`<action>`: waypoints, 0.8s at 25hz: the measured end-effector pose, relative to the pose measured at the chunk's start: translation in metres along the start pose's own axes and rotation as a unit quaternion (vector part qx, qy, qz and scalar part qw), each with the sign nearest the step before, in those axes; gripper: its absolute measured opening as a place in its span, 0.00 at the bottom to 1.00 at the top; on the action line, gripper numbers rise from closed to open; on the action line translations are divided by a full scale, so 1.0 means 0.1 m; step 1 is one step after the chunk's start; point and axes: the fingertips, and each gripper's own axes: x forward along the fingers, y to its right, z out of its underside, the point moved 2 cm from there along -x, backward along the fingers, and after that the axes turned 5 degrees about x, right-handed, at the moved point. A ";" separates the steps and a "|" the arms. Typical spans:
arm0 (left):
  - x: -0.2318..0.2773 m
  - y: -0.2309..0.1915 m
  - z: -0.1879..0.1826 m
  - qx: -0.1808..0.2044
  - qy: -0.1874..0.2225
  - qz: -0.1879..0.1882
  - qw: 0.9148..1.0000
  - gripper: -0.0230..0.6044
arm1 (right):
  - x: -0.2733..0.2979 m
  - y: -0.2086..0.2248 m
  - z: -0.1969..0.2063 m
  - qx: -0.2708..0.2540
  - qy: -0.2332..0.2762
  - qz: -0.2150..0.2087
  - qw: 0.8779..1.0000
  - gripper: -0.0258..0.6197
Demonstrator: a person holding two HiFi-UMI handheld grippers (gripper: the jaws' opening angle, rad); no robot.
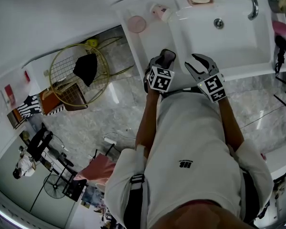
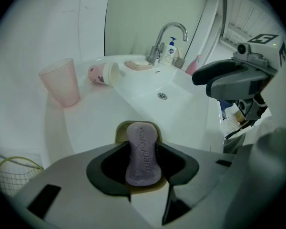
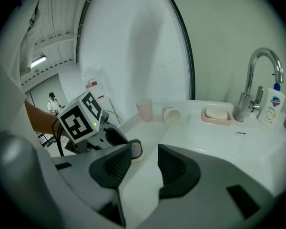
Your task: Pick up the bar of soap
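Observation:
A purple bar of soap (image 2: 143, 151) lies lengthwise on a tan dish (image 2: 133, 126) at the front of the white counter (image 2: 90, 113). My left gripper (image 2: 143, 168) is shut on the bar of soap, one dark pad against each long side. From the right gripper view the soap (image 3: 135, 150) shows just past the left gripper's marker cube (image 3: 81, 116). In the head view the left gripper (image 1: 165, 57) sits at the counter's front edge. My right gripper (image 1: 200, 63) hangs beside it over the basin's front rim, open and holding nothing (image 3: 144, 163).
A pink cup (image 2: 62, 80) stands on the counter, with a tipped cup (image 2: 104, 73) beside it. Behind are a pink dish with white soap (image 2: 138, 65), the faucet (image 2: 169, 37) and a bottle (image 3: 271, 104). The basin (image 1: 219, 37) lies right; a wire basket (image 1: 78, 75) stands on the floor.

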 end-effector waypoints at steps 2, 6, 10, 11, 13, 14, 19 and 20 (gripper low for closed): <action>-0.01 0.00 0.01 -0.006 0.011 0.004 1.000 0.33 | -0.02 -0.01 0.00 -0.001 0.001 0.006 1.000 0.33; -0.04 0.00 0.03 -0.008 0.027 0.010 1.000 0.33 | -0.04 -0.03 0.01 -0.002 0.002 0.015 1.000 0.33; -0.08 0.00 0.08 -0.010 0.037 0.015 0.999 0.33 | -0.05 -0.10 0.01 -0.004 0.005 0.021 1.000 0.33; -0.09 0.00 0.09 -0.010 0.039 0.016 0.999 0.33 | -0.05 -0.12 0.02 -0.005 0.005 0.022 1.000 0.33; -0.11 0.00 0.10 -0.010 0.044 0.017 0.999 0.33 | -0.04 -0.16 0.02 -0.007 0.006 0.024 1.000 0.33; -0.12 0.00 0.11 -0.009 0.047 0.018 0.999 0.33 | -0.04 -0.18 0.02 -0.007 0.006 0.025 1.000 0.33; -0.19 0.00 0.11 -0.009 0.061 0.021 0.998 0.33 | -0.04 -0.27 0.01 -0.009 0.008 0.031 0.999 0.33; -0.20 0.00 0.10 -0.009 0.063 0.022 0.998 0.33 | -0.05 -0.28 0.01 -0.009 0.008 0.032 0.999 0.33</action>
